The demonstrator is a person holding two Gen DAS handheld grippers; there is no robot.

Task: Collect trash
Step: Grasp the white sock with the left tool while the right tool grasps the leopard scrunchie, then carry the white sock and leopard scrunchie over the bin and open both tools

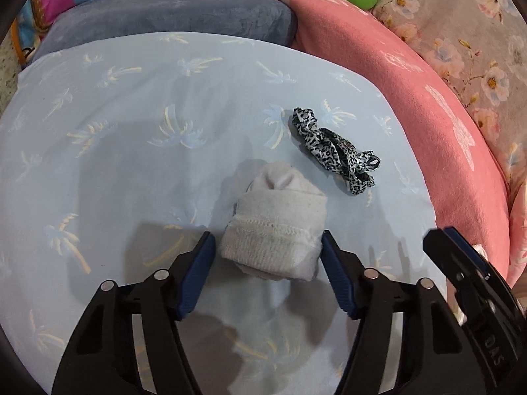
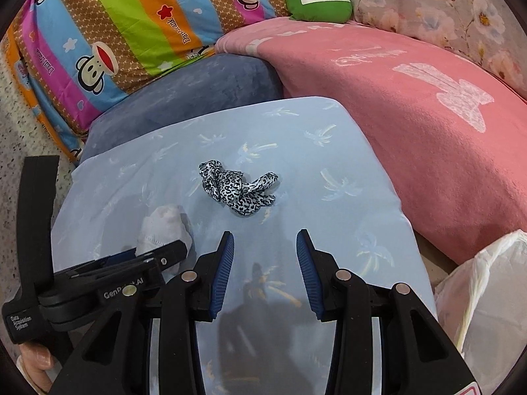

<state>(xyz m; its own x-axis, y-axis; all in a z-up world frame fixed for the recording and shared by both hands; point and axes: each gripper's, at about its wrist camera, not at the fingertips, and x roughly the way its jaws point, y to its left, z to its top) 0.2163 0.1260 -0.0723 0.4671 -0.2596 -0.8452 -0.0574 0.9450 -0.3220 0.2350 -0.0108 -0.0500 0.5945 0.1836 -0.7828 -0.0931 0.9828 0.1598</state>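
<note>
A rolled white sock (image 1: 273, 230) lies on a light blue pillow with palm prints (image 1: 131, 131). My left gripper (image 1: 266, 235) straddles the sock's ribbed end. The right pad touches the sock and a thin gap shows at the left pad, so the jaws are open around it. A crumpled leopard-print cloth (image 1: 332, 148) lies just beyond the sock, to the right. In the right wrist view my right gripper (image 2: 264, 233) hangs open over the bare pillow (image 2: 329, 164) with nothing between its pads. The leopard cloth (image 2: 237, 187) is a little ahead of it, and the sock (image 2: 164, 223) and left gripper (image 2: 158, 256) are at its left.
A grey-blue cushion (image 2: 184, 92) and a monkey-print pillow (image 2: 108, 33) lie behind the blue pillow. A pink blanket (image 2: 395, 105) runs along the right. A green cushion (image 2: 316, 0) and a floral sheet (image 2: 444, 6) are at the back. A white plastic bag (image 2: 487, 296) sits at the lower right.
</note>
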